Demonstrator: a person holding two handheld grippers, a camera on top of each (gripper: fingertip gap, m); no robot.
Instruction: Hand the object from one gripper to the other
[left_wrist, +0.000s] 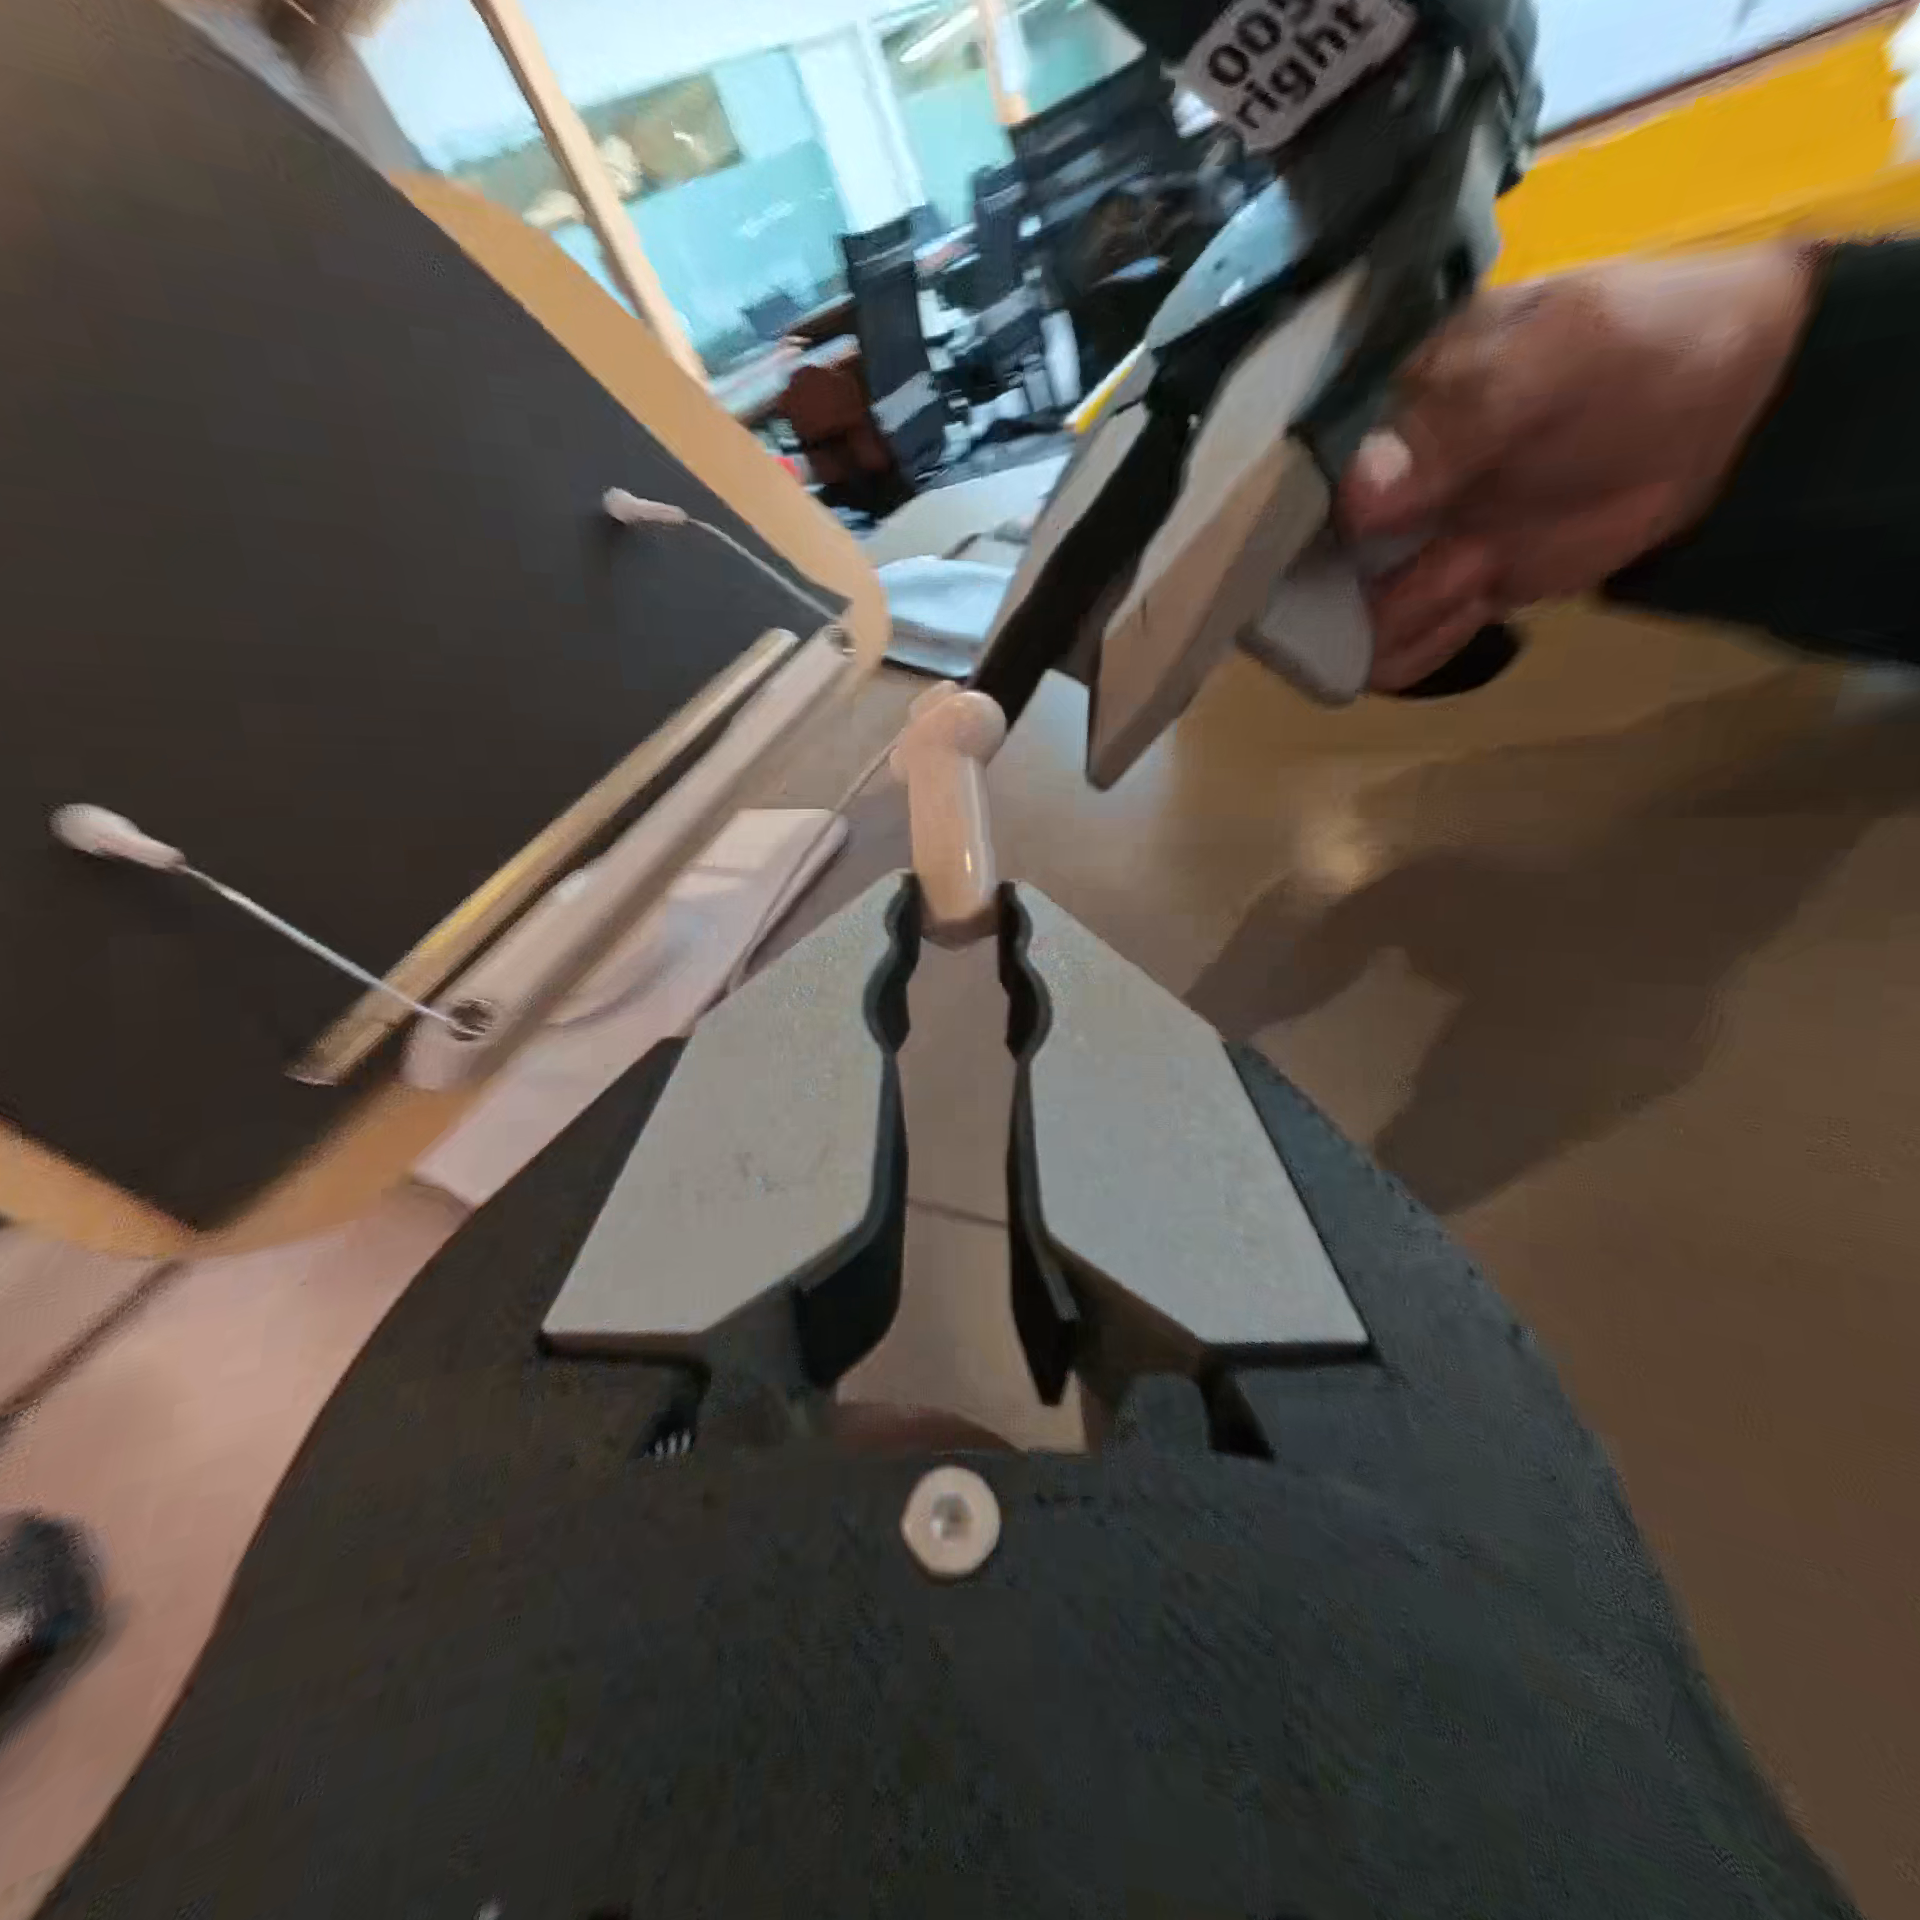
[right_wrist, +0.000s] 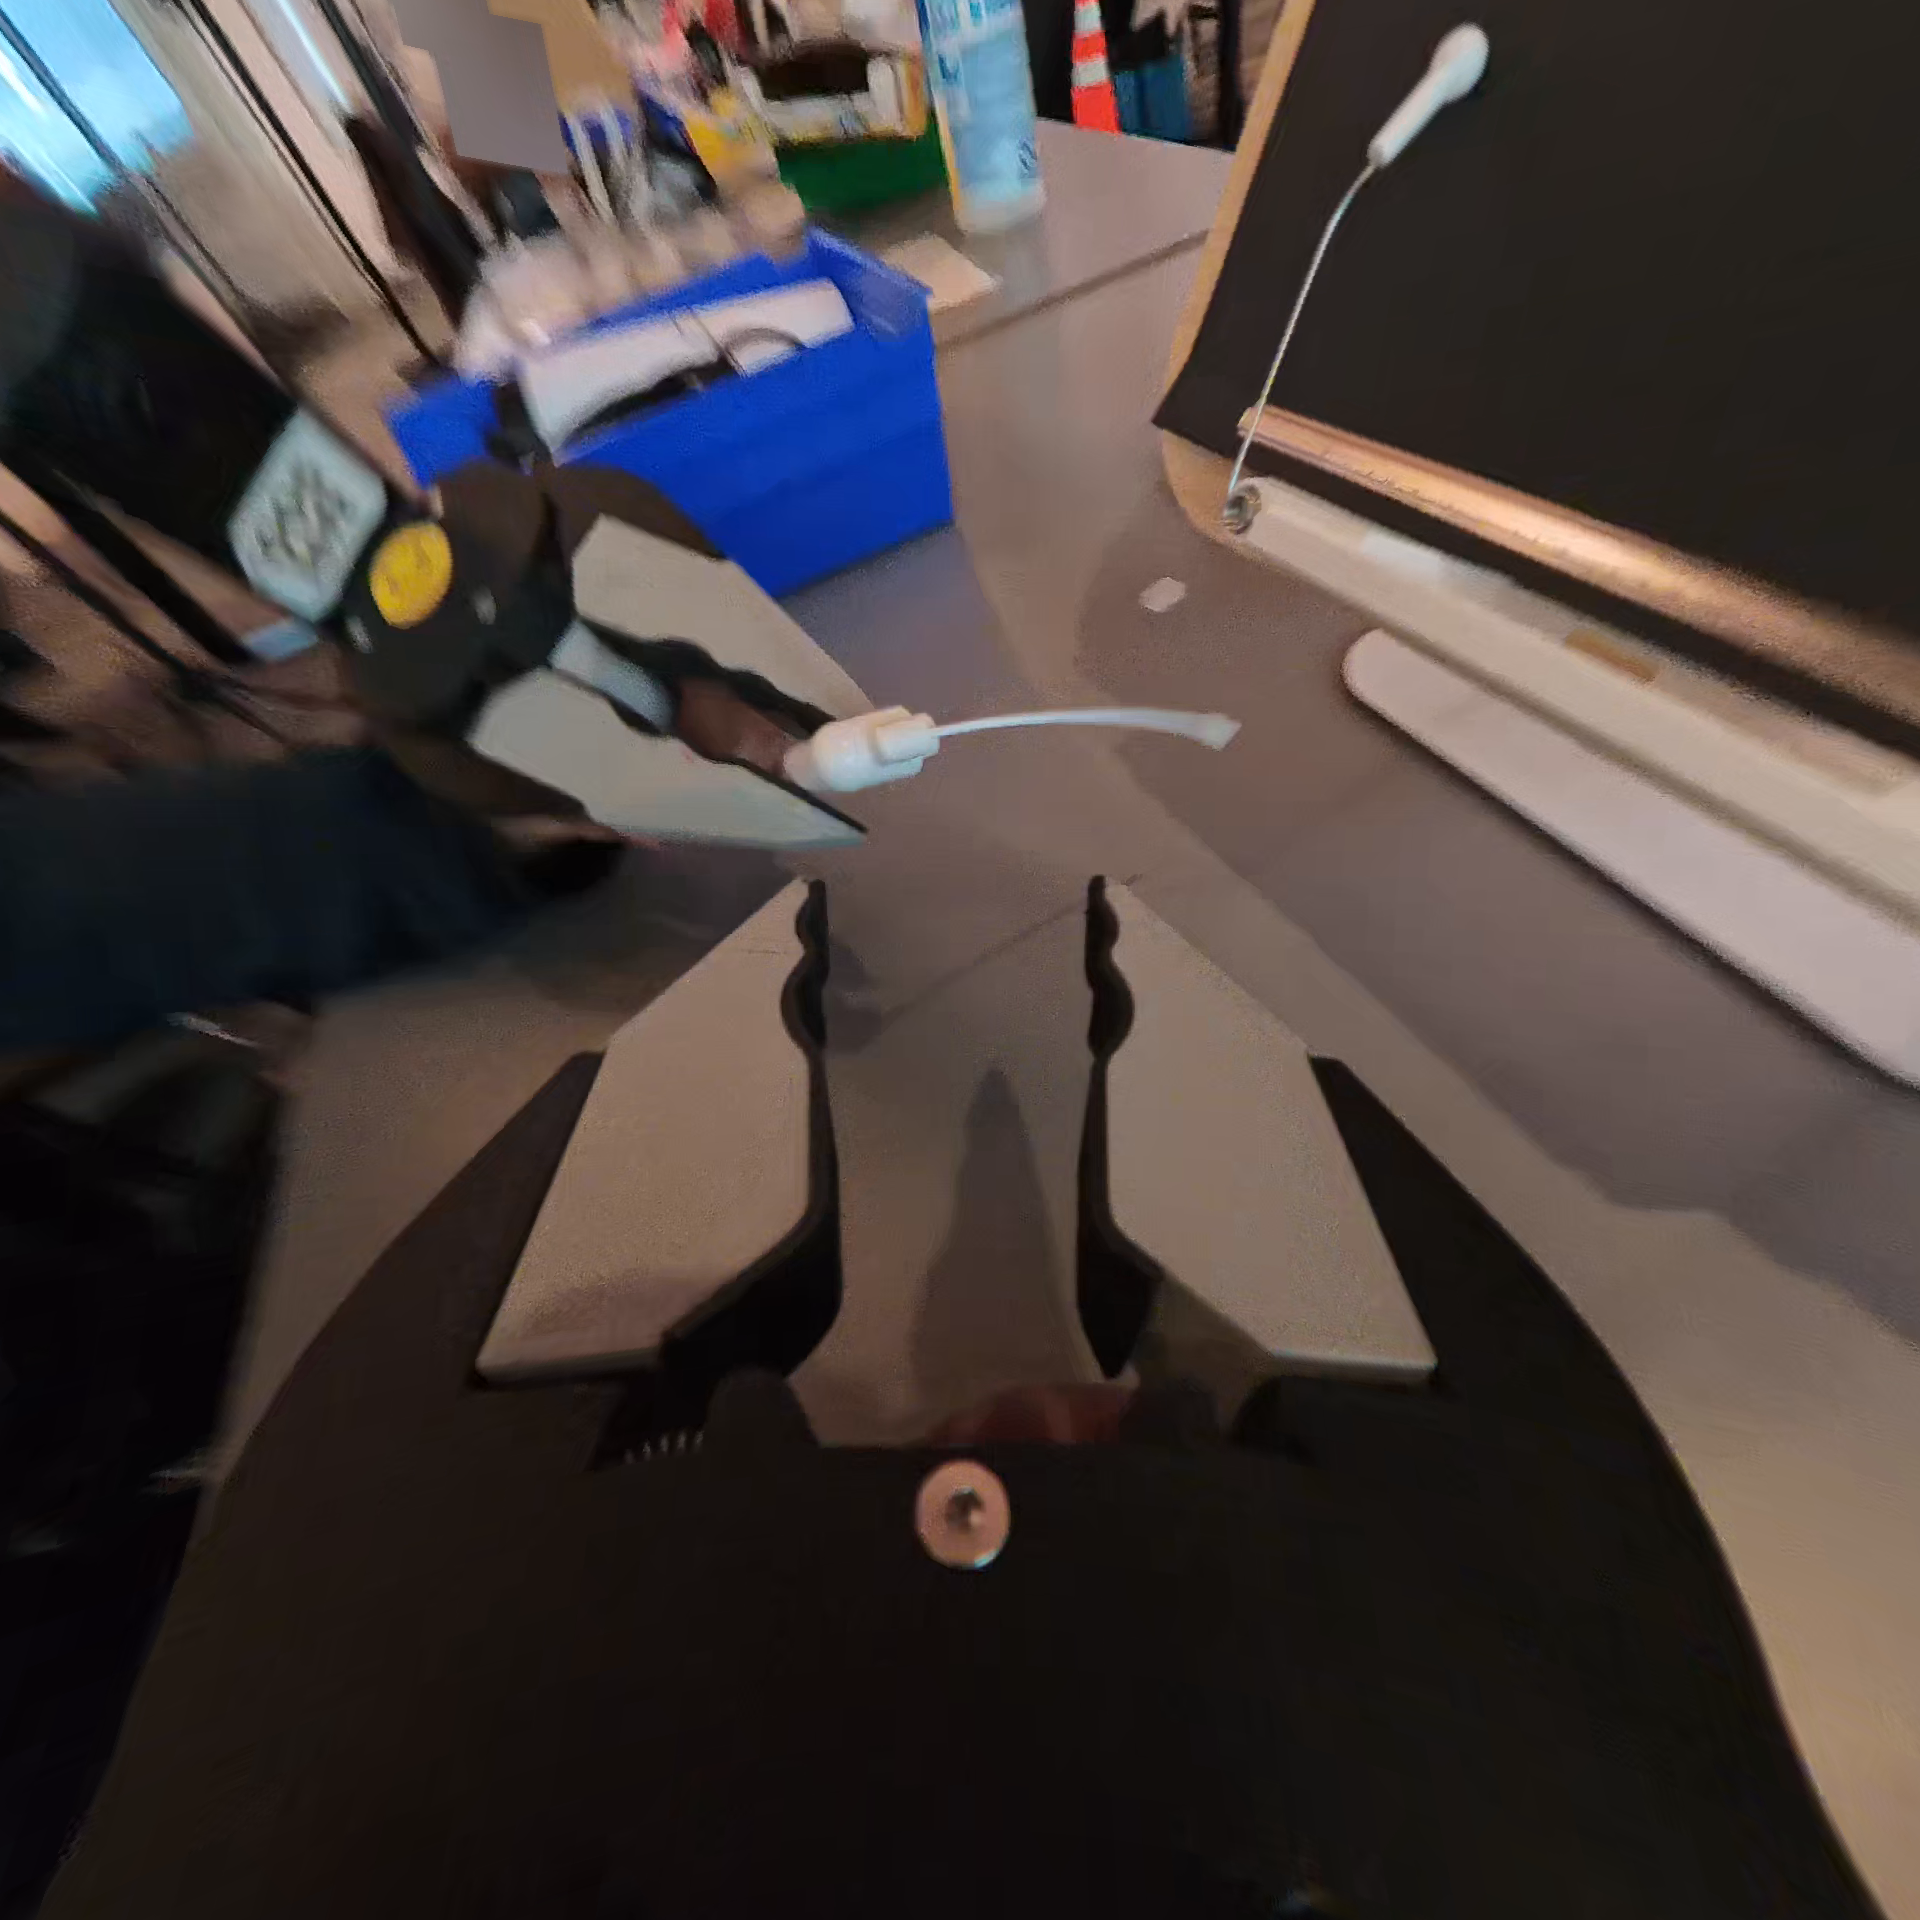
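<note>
My left gripper (left_wrist: 958, 902) pinches the white handle end of a small wire pick (left_wrist: 951, 810) at its very fingertips, while my right gripper (right_wrist: 956, 904) hangs with jaws spread and nothing between them. Seen from the right wrist, the pick (right_wrist: 873, 746) sticks out ahead and to the left of my right fingertips, its thin wire tail pointing across my path, near but not yet between the jaws.

To do the pass well, I judge the right jaws should slide over the free part of the handle, just beyond the left fingertips, and close squarely before the left lets go; the wire itself looks too thin and springy to grip surely.

Farther ahead of the left gripper my right hand (left_wrist: 1558, 457) shows on its grip, and beside it a black board (left_wrist: 312, 520) carries two more picks on a rail. Beyond the left gripper in the right view sits a blue bin (right_wrist: 769, 436).

Motion blur smears both views. How much handle stays free I cannot tell; the wire's tip is unclear.
</note>
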